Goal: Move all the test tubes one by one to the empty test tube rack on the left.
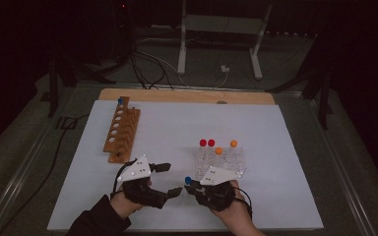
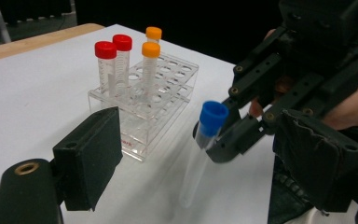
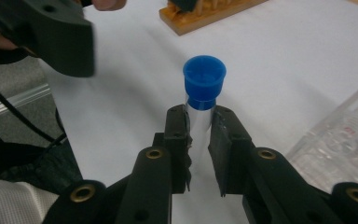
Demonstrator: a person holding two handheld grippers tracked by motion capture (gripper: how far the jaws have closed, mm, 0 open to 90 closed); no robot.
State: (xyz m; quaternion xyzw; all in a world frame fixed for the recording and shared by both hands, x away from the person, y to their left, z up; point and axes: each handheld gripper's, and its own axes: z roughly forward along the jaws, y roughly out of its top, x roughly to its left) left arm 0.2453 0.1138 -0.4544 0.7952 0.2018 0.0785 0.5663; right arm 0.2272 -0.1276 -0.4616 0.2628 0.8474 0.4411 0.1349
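Two grippers meet: the right gripper (image 3: 197, 128) clamps a clear blue-capped plastic tube (image 3: 201, 88); the left gripper (image 2: 205, 154) at its nine o'clock has wide, empty jaws.

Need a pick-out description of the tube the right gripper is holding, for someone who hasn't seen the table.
On the white table sheet, look at the near edge, just left of the clear plastic rack holding red- and orange-capped tubes. There the right gripper clamps a clear plastic tube with a blue cap just below the cap. It is the one blue-capped tube outside any rack.
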